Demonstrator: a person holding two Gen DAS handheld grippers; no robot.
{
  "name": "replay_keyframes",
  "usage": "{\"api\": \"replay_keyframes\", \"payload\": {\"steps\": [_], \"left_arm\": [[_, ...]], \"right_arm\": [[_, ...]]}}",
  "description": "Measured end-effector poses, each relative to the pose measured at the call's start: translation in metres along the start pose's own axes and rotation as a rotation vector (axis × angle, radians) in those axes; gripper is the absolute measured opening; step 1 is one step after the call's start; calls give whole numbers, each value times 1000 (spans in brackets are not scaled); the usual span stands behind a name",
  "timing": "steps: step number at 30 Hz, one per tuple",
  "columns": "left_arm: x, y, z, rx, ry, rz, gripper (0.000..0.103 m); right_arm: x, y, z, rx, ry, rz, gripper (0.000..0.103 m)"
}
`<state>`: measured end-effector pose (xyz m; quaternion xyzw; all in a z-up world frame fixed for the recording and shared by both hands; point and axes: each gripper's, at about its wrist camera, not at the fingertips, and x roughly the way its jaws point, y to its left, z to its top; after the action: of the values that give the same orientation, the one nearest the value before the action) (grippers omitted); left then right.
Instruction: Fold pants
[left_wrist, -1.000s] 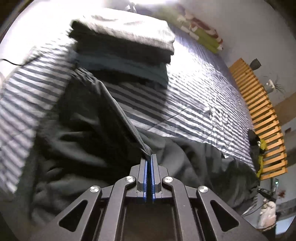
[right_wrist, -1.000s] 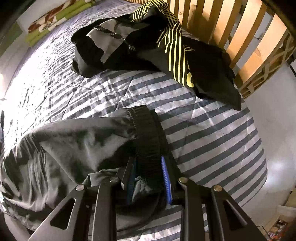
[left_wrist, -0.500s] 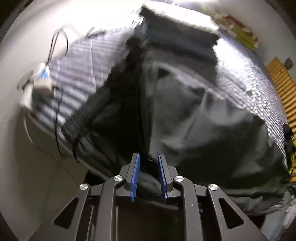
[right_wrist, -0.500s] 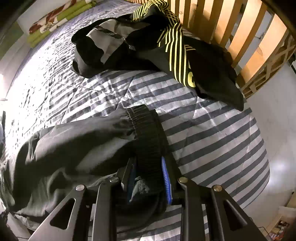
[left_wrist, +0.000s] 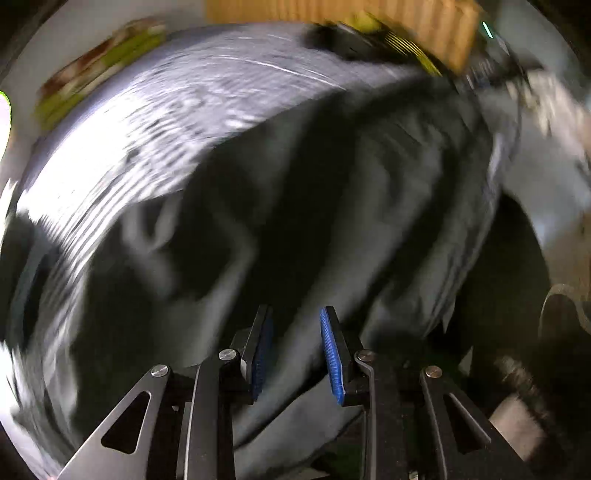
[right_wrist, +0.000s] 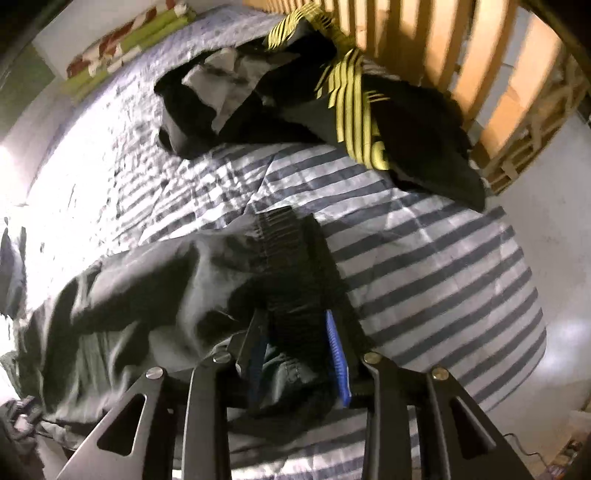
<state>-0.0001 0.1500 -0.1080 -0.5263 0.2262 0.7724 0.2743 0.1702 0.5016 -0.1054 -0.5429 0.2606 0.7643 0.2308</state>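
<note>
The left gripper (left_wrist: 295, 349) points down over the dark grey pants (left_wrist: 332, 206). Its jaws have just been opening — clamped flat on a fabric edge a second ago, they now stand apart with cloth lying between the blue pads, apparently released rather than pinched. The left wrist view has swept round from the folded stack to the far side of the bed and is heavily blurred.

The right gripper (right_wrist: 297, 354) holds the black elastic waistband (right_wrist: 295, 266) between its pads; its jaws have just been opening slightly, though the band still fills the gap.

The pants lie bunched across the striped bedsheet (right_wrist: 424, 266), the leg section now drawn in nearer the waistband. A black and yellow garment (right_wrist: 351, 110) lies near the wooden slatted headboard (right_wrist: 480, 55).

Judgement: one fold is laid down — smoothing comes next.
</note>
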Motion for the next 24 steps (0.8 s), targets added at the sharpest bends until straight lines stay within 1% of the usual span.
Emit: {"api": "replay_keyframes", "payload": {"steps": [2,3,4,5,7,9,11,12,14,17,21,23,24], "left_arm": [[13,-14,4,79,35,4,30],[17,-18,5,100,48,12,34],[22,-20,5,111,57,17,37],[25,-20,4,114,64,17,43],[30,-23,1,125,68,28,43],[30,-24,-6,143,67,28,43],[29,-26,-10,148,64,20,43],[28,-27,-11,148,65,17,43],[22,-24,-14,140,57,-4,43],[7,-26,-20,141,42,-31,43],[12,-27,-23,156,59,2,45],[20,-25,-21,155,68,-3,45],[22,-26,-21,160,70,-7,40]], "right_arm": [[-12,-9,-8,27,-19,8,31],[-18,-13,-12,41,-30,12,32],[-24,-17,-18,57,-44,27,33],[-28,-20,-21,68,-52,41,34],[-34,-25,-28,96,-67,68,36],[-33,-24,-34,121,-43,112,36],[-27,-13,-42,119,-1,181,36],[-23,-7,-45,112,15,192,36],[-13,4,-49,99,40,180,36],[3,8,-53,128,89,178,36],[13,8,-57,148,112,195,36],[17,5,-56,177,118,207,36],[19,3,-55,189,120,221,36]]}}
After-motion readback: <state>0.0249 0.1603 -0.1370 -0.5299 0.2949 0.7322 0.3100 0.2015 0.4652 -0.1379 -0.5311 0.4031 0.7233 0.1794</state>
